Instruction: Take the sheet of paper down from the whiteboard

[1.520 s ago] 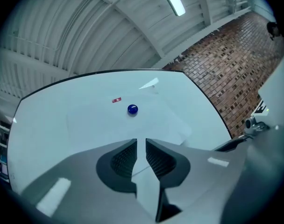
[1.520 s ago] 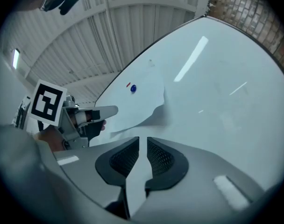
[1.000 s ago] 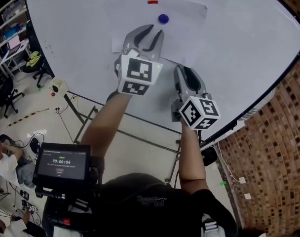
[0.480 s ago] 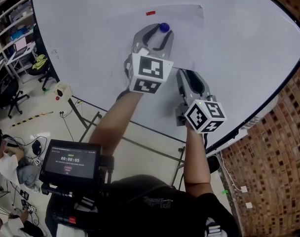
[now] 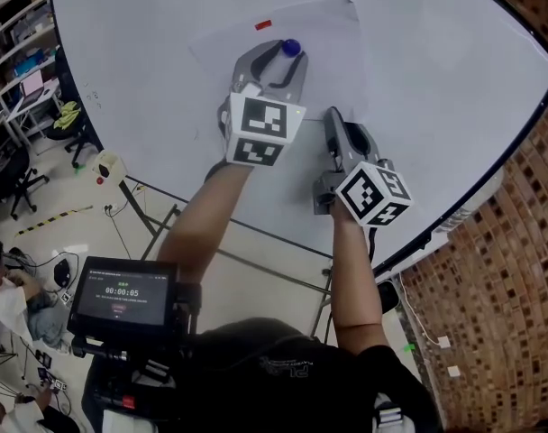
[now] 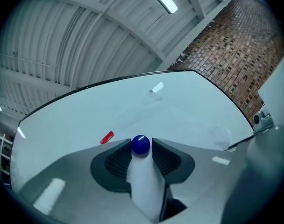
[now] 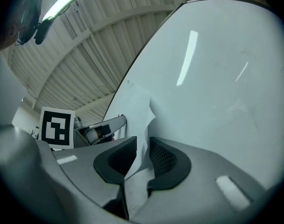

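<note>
Sheet of paper [image 5: 324,48] is on the whiteboard [image 5: 436,97], w/ a blue magnet [image 6: 140,144] on it and a red strip [image 5: 263,24] near its top edge. Left gripper [image 5: 281,61] straddles the magnet, jaws wide & opening, not clamping it. Right gripper [image 7: 142,148] is at the sheet's lower right edge (which curls off the board), jaws closing w/ the paper between them, gap showing.

Left tongs [image 6: 142,148] opening around magnet [image 6: 140,144]; right tongs [image 7: 143,143] closing about paper [image 7: 141,111].
</note>
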Tool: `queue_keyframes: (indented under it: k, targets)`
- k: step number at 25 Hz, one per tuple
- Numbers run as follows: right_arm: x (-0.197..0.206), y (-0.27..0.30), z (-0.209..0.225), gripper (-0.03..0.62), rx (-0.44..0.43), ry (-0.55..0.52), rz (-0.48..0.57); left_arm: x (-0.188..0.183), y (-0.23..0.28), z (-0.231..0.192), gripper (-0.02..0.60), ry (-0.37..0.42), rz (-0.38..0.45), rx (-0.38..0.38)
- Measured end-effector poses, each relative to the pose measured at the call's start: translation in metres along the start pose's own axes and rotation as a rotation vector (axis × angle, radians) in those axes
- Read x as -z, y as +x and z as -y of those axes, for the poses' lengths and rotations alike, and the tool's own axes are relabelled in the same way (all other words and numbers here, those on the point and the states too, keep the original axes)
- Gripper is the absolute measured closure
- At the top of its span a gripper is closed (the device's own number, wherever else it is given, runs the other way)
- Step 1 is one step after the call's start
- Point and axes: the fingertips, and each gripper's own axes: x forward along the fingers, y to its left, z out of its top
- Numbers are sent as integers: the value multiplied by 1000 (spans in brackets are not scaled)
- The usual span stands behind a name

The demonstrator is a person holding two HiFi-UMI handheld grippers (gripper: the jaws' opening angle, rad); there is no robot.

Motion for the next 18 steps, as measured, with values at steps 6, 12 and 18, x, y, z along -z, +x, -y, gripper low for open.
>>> queue_keyframes:
  k: [6, 12, 18]
  targets:
    - [-4, -4, 8, 580, 41, 3, 39, -1, -1, -1, 449, 8, 4, -3]
    - [-5, -7, 4, 582, 27, -17, 52, -2, -1, -1, 457, 13, 10, -8]
    - [-6, -12, -1, 582, 34, -40, 64, 2, -4, -1, 459, -2, -7, 6]
